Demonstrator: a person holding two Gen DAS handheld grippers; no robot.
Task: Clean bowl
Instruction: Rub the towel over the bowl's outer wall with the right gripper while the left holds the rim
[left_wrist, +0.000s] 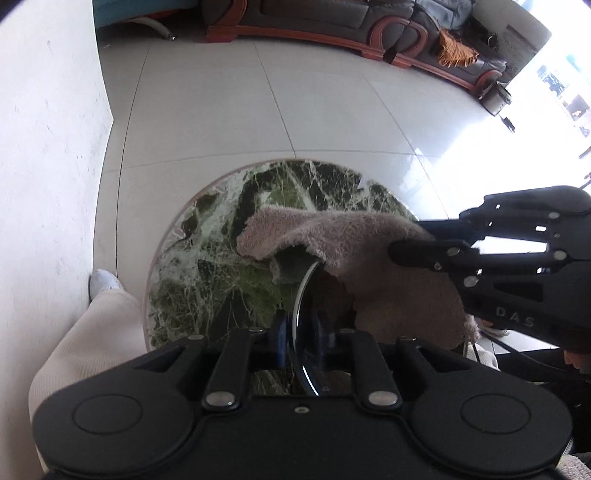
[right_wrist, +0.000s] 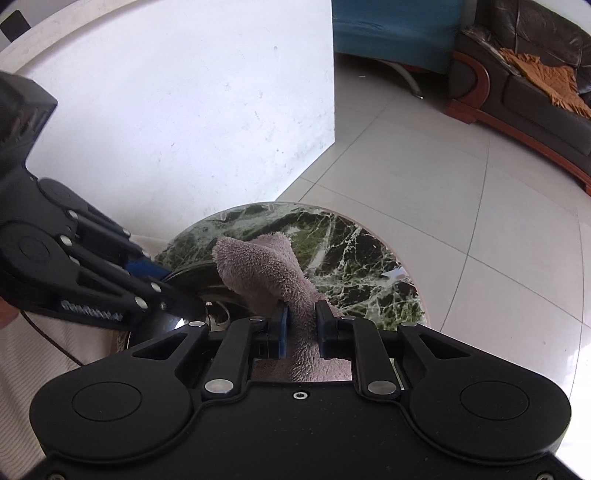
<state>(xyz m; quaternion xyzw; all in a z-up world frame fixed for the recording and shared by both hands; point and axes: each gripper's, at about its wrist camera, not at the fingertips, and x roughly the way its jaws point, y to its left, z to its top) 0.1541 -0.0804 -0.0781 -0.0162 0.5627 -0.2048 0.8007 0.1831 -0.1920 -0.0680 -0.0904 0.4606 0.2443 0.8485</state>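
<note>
Two grippers in view, both yours, both occupied. Readable writing: only one mark, the raised letters "DAS" on the black body of the right gripper, seen side-on in the left wrist view. A textured strip on the left gripper's side in the right wrist view is too blurred to read.

Left gripper: you hold it level over the near edge of the round green marble table. Its jaws are clamped on the rim of the bowl, one blue-padded finger on each side of the rim. The bowl is a dark, shiny one, tipped on edge so the rim runs as a thin bright arc up between the fingers. In the right wrist view the same gripper comes in from the left, angled downward, tips at the bowl's glossy wall.

Right gripper: jaws closed on a bunched fold of the pinkish-grey terry cloth; the pile bulges out between and ahead of the fingers. In the left wrist view it reaches in from the right, fingers pointing left, with the cloth draped over the bowl's upper rim and hanging into its opening.

Your pale trouser leg sits beside the table at left. Tiled floor beyond; dark sofa with red-brown wooden trim at the far side.
</note>
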